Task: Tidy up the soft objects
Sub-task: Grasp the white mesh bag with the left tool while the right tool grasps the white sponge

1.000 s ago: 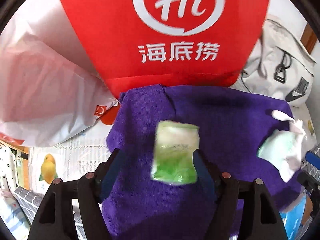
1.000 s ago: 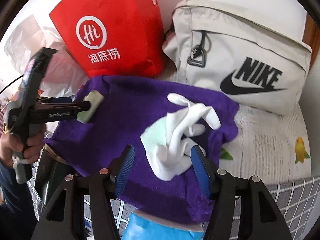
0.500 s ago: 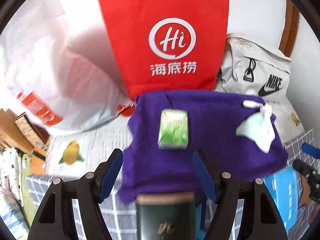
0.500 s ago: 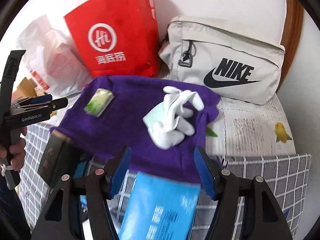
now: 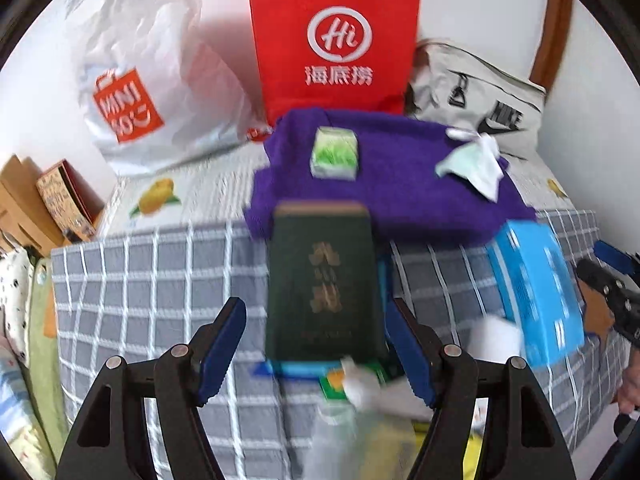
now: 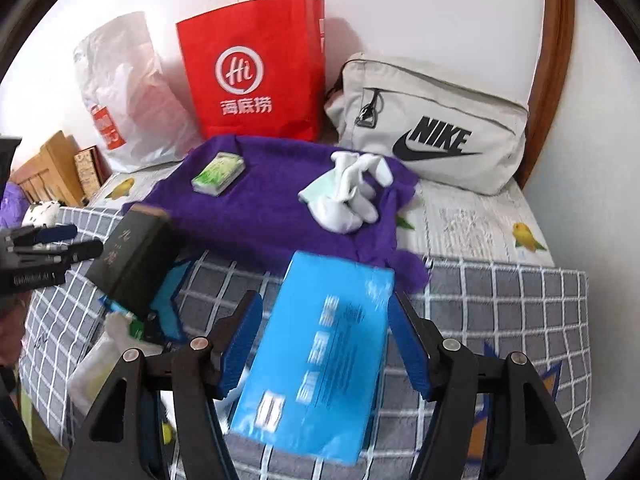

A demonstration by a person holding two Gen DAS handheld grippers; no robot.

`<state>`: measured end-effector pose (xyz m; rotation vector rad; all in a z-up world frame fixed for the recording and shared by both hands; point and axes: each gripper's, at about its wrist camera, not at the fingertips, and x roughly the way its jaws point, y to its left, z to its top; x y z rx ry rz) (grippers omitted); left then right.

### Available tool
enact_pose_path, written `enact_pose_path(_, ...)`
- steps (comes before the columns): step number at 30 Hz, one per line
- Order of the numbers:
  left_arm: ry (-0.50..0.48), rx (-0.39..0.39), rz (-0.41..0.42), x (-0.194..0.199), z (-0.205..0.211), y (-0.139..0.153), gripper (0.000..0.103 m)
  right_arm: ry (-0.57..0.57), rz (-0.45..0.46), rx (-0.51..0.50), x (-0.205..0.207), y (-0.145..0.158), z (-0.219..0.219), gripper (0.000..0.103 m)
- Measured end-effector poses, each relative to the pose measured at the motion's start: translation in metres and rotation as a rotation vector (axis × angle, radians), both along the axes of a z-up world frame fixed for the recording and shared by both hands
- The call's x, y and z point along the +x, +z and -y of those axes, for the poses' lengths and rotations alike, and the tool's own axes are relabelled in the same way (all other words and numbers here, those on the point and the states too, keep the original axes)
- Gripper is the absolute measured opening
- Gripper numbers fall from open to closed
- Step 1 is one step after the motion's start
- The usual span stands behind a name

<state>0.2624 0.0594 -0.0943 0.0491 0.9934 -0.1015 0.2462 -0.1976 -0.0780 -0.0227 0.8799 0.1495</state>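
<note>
A soft purple cloth (image 6: 276, 208) lies spread on the bed. On it sit a small green tissue pack (image 6: 218, 172) and white bunched-up gloves (image 6: 348, 192), well apart. Just in front of the cloth are a dark green box (image 5: 324, 280) and a blue box (image 6: 320, 364). The left gripper (image 5: 316, 344) and the right gripper (image 6: 326, 344) both stand wide, holding nothing; the right one's jaws have just been opening.

"NIKE" on beige bag (image 6: 432, 128); "Hi" on red bag (image 6: 256, 68)
</note>
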Motion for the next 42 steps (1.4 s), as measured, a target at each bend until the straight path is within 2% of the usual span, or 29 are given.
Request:
enact_pose_path(6,-0.025,-0.026,-0.005,-0.028,0.008,-0.029,0.071,-0.013,-0.02,0.042,-0.025,-0.008,0.003,0.065)
enact_pose_path(14,-0.018,-0.002,-0.003,-0.031,0.015,-0.065,0.069,-0.013,-0.024,0.072,-0.056,-0.017,0.008,0.065)
enact_pose_path(16,-0.023,-0.01,0.007,-0.032,0.016,-0.069,0.063,-0.012,-0.026,0.072,-0.06,-0.019,0.009,0.065)
enact_pose_path(18,-0.029,-0.012,0.004,-0.032,0.017,-0.072,0.047,-0.012,-0.029,0.072,-0.062,-0.021,0.009,0.065)
enact_pose_path(20,-0.041,-0.015,-0.008,-0.032,0.018,-0.074,0.036,-0.007,-0.041,0.075,-0.062,-0.023,0.007,0.065)
enact_pose_path(21,-0.056,-0.021,-0.007,-0.033,0.019,-0.075,0.026,0.0,-0.043,0.077,-0.062,-0.023,0.006,0.065)
enact_pose_path(24,-0.072,-0.015,0.01,-0.038,0.018,-0.07,0.025,0.021,-0.036,0.078,-0.065,-0.022,0.0,0.065)
enact_pose_path(28,-0.073,-0.071,0.052,-0.05,0.008,-0.049,0.025,0.06,-0.029,0.071,-0.069,-0.019,-0.012,0.065)
enact_pose_path(33,-0.042,-0.08,0.089,-0.057,-0.011,-0.033,0.025,0.109,-0.039,0.088,-0.073,-0.019,-0.03,0.065)
enact_pose_path(42,-0.018,-0.125,0.089,-0.069,-0.035,-0.037,0.025,0.147,-0.12,0.092,-0.065,-0.038,-0.071,0.065)
